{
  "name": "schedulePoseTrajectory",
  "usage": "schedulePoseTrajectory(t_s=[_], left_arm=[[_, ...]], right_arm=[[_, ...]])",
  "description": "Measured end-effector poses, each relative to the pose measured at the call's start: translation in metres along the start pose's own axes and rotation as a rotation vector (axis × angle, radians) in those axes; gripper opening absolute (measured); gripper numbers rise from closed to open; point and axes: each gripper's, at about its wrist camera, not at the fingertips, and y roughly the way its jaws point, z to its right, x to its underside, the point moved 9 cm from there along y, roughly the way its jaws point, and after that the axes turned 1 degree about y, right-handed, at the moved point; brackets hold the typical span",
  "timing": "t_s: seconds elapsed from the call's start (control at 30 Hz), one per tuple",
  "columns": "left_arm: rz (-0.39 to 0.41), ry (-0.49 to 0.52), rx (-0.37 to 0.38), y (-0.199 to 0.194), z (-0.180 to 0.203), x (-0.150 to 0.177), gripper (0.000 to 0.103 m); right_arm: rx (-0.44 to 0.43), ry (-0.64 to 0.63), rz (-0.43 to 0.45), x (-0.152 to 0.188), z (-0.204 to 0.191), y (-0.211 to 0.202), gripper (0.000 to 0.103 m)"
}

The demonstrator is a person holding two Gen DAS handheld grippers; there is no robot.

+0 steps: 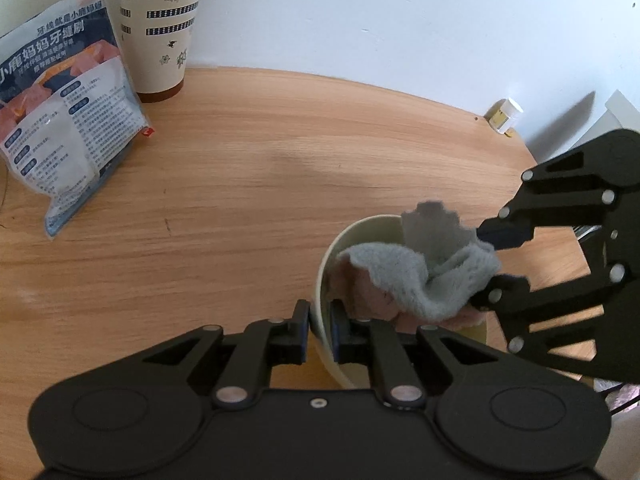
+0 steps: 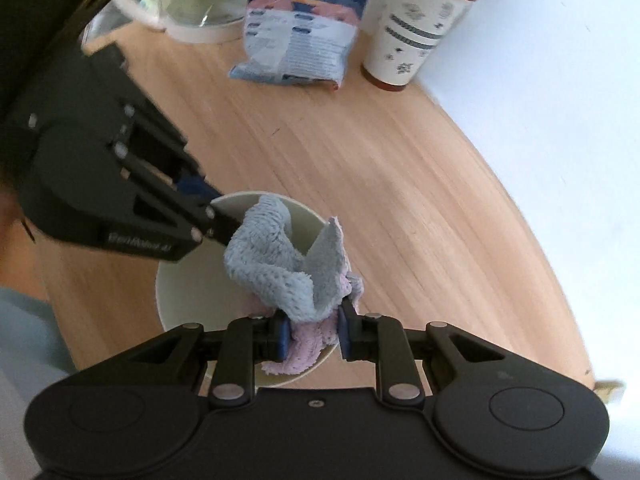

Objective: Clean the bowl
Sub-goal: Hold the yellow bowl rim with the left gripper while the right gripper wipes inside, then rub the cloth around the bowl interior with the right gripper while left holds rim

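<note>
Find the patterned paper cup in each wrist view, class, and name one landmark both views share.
Left wrist view: paper cup stands top left, right of the blue packet.
Right wrist view: paper cup stands top right, again right of the blue packet.
Shared landmark: the bowl holding the cloth.

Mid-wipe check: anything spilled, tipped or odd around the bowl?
Nothing spilled. The bowl is held by the left claw on its rim; the right claw grips the cloth inside it.

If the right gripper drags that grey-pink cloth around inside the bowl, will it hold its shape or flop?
Likely floppy: the cloth already sags in folds from the right gripper. Its fluffy pile probably grips rather than slides. The bowl looks light, so the left gripper pinching its rim probably prevents tipping.
</note>
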Motion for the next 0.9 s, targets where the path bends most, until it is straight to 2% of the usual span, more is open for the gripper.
schedulePoseTrajectory(t_s=[0.2, 0.3, 0.37, 0.47, 0.53, 0.67, 0.8, 0.9], left_arm=[[-0.01, -0.041, 0.02, 0.002, -0.005, -0.001, 0.011], [-0.02, -0.075, 0.026, 0.002, -0.007, -0.001, 0.013], [-0.023, -0.105, 0.043, -0.003, -0.01, 0.0, 0.023], [-0.012, -0.133, 0.057, -0.013, -0.014, 0.001, 0.038], [-0.011, -0.136, 0.05, -0.018, -0.017, 0.001, 0.038], [-0.011, -0.142, 0.052, -0.026, -0.017, 0.004, 0.037], [-0.026, -0.143, 0.041, -0.025, -0.02, 0.007, 0.035], [-0.021, -0.16, 0.064, -0.024, -0.02, 0.009, 0.023]], right_arm=[[0.007, -0.095, -0.032, -0.001, -0.012, 0.019, 0.025], [-0.04, -0.07, -0.048, -0.001, -0.015, 0.028, 0.028], [-0.073, -0.048, -0.041, -0.004, -0.012, 0.025, 0.028], [-0.143, -0.002, -0.004, -0.005, -0.003, 0.013, 0.038], [-0.211, 0.046, 0.025, -0.005, 0.004, -0.001, 0.04], [-0.274, 0.077, 0.075, -0.006, 0.003, -0.015, 0.06], [-0.352, 0.161, 0.11, -0.017, -0.004, -0.013, 0.061], [-0.362, 0.211, 0.112, -0.022, -0.003, -0.001, 0.061]])
